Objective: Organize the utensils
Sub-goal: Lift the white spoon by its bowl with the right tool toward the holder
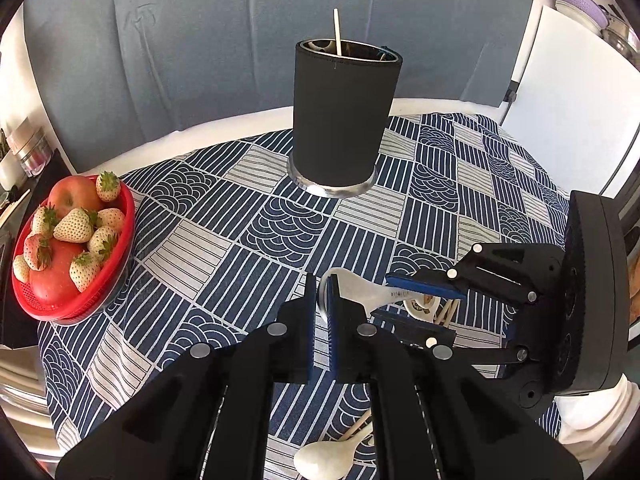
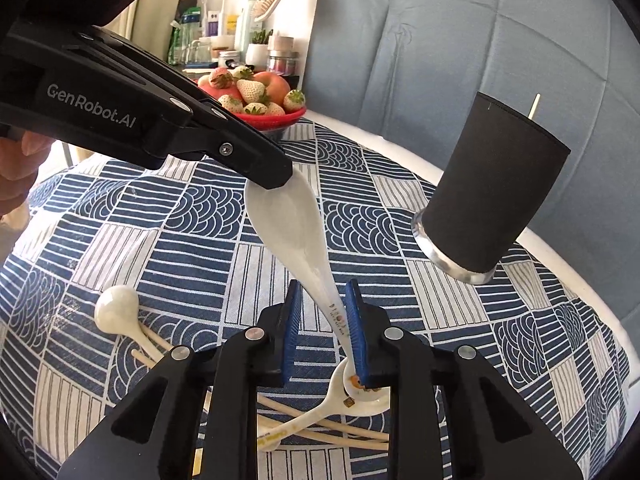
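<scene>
A black utensil cup (image 1: 342, 114) with a steel base stands upright on the patterned cloth; one chopstick (image 1: 338, 32) sticks out of it. The cup also shows in the right wrist view (image 2: 494, 192). My left gripper (image 1: 320, 304) is shut on the bowl end of a white ceramic spoon (image 2: 288, 220), held above the table. My right gripper (image 2: 324, 320) is open, its blue pads either side of the spoon's handle. Below lie another white spoon (image 2: 120, 308), a decorated spoon (image 2: 356, 396) and several chopsticks (image 2: 320, 432).
A red basket of apples and strawberries (image 1: 70, 244) sits at the left edge of the cloth (image 1: 224, 248). A white panel (image 1: 576, 112) stands at the right. Shelves with jars and bottles (image 2: 236, 40) lie beyond the table.
</scene>
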Demonstrator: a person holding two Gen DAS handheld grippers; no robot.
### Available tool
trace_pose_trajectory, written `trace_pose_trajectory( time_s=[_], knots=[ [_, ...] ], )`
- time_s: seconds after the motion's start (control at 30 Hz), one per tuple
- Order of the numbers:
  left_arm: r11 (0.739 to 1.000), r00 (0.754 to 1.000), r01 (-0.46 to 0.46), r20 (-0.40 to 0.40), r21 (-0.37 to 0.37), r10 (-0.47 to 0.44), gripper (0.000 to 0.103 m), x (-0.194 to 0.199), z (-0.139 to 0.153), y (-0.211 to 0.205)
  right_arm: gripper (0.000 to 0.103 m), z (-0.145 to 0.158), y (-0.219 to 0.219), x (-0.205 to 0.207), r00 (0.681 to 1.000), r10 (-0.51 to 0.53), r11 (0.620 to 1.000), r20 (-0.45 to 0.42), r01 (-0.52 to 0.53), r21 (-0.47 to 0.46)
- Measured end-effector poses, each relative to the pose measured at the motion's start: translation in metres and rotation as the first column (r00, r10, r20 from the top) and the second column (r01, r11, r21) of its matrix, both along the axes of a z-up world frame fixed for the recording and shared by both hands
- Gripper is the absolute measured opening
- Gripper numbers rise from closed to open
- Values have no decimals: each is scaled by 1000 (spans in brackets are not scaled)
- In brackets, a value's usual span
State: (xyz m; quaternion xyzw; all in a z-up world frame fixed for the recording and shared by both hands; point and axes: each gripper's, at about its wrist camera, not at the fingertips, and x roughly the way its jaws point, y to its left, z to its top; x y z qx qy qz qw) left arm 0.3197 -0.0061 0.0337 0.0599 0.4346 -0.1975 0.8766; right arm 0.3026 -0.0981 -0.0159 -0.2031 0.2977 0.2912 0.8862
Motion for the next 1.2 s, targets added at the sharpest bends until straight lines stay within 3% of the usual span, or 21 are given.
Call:
trace_pose_trajectory(
  time_s=[0.43,1.2],
  knots=[
    [1000,999,2,42,23,-3,5,2,33,-5,21,31,-3,4,1000,-6,1000,24,5,23],
    [997,987,-4,160,83,-10,6,28,104,-24,21,78,-13,42,986,-48,993,158,30,117]
  ],
)
